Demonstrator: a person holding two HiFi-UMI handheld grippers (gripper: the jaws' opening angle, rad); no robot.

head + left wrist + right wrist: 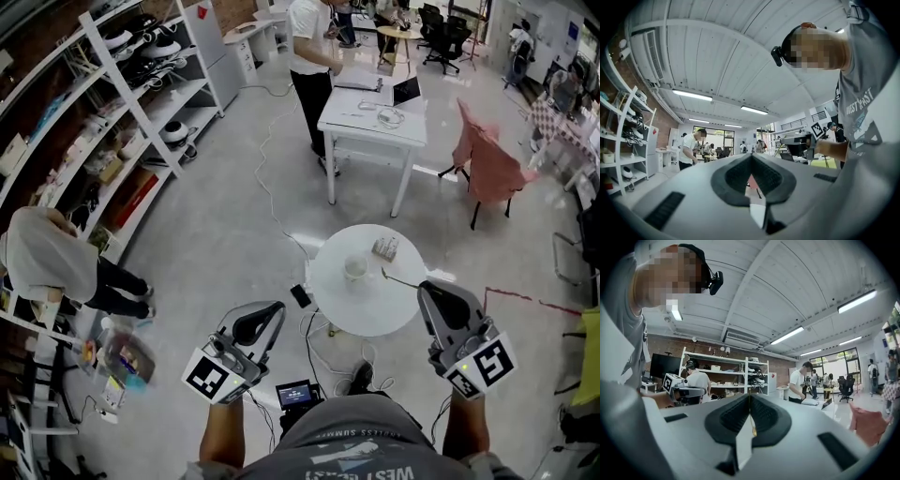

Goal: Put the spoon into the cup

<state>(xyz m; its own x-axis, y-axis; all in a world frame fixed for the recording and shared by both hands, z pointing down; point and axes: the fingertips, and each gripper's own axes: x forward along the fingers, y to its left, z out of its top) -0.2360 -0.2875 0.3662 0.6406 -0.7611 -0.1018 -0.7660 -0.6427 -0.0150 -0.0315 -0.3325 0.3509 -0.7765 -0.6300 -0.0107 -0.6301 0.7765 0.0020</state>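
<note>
Fingers (729, 180) of the left gripper (751, 158): closed tip to tip, nothing gripped, only a sliver of floor visible through the gap lower down. Fingers (729, 420) of the right gripper (750, 399): likewise pressed together at the tips, nothing between them. Both held up in front of the person's chest, well apart from each other. In the head view, the right one overlapping the right rim of the small table.

Along the left wall: tall white shelves (122, 103), loaded with gear. Beside them, low down: a person (52, 253) bent over. Farther back: a white rectangular table (370, 127) with an open laptop (406, 90) on top, and another person in a white shirt (309, 47) standing at its far left corner. To the right of that: a chair (492, 169) draped in pink.

Straight ahead and below: a small round white table (361, 305). On it, near the middle: the cup (355, 268), upright. Just behind it, to the right: a small box (385, 248). To the right of the cup, lying flat on the tabletop and clear of the cup: the spoon (403, 278), one end toward the cup, the other reaching close to the right gripper's tip, not between its fingers.
</note>
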